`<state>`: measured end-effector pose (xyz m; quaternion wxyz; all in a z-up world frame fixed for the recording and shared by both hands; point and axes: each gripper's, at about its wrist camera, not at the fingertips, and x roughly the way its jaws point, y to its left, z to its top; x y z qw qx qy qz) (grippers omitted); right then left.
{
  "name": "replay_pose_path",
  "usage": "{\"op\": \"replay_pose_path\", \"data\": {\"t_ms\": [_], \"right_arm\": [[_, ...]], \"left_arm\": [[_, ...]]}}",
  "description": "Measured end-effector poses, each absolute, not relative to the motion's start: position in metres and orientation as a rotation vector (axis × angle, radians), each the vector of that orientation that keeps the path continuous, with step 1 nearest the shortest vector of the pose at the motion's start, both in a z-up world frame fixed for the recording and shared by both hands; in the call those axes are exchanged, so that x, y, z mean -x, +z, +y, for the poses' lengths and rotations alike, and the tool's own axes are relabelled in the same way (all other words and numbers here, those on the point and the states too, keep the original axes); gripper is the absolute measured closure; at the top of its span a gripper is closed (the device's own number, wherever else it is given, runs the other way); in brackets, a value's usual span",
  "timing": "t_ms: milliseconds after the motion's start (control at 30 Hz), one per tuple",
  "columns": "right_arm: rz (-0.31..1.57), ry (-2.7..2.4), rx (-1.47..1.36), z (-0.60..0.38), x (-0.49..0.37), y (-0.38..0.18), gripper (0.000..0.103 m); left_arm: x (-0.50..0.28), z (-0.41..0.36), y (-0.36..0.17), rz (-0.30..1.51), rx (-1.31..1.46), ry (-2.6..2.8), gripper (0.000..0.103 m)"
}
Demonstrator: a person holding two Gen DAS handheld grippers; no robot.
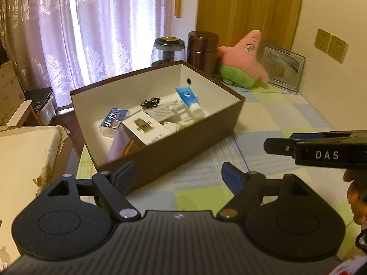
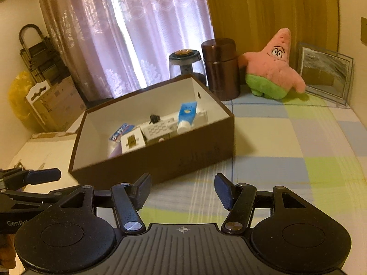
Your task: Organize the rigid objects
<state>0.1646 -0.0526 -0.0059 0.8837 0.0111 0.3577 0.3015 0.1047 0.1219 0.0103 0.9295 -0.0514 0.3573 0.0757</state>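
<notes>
A brown cardboard box with a white inside [image 1: 179, 142] sits open on a worktop covered with a pastel checked cloth [image 1: 275, 119], its near corner just ahead of the left gripper [image 1: 177, 177]. The rigid objects lie together in the box: a blue and white tube with a white cap [image 1: 189, 100] leaning toward the far wall, a white keypad-like block [image 1: 164, 112] beside it, a small black clip [image 1: 150, 102], a blue and white printed carton [image 1: 113, 121], and a white packet with a gold chip picture [image 1: 143, 129] toward the near wall. The left gripper's blue-padded fingers [image 1: 231, 178] are spread wide with nothing between them, above the cloth and the box's near edge. The right gripper [image 2: 182, 191] hovers over the cloth in front of the box, its fingers [image 2: 223, 191] apart and holding nothing. Behind the box stand a copper-brown metal canister [image 2: 221, 68], a glass jar with a dark lid [image 2: 184, 65], a pink star-shaped plush toy with green shorts [image 2: 273, 68] and a framed picture [image 2: 324, 73] leaning in the corner, before pale purple lace curtains [image 2: 128, 34].
</notes>
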Motion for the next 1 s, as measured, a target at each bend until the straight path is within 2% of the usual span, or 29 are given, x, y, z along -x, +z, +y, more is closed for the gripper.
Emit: {"op": "replay_pose_path", "data": {"t_ms": [600,1000], "right_arm": [[0.825,0.644,-0.021,-0.148,-0.068,-0.025,0.045],[0.849,0.651,-0.015,-0.176,-0.025,-0.031,0.045]], "left_arm": [[-0.023,0.029,0.004,0.775,0.091,0.171,0.024],[0.013,-0.005,-0.006,0.803,0.099,0.170,0.024]]}}
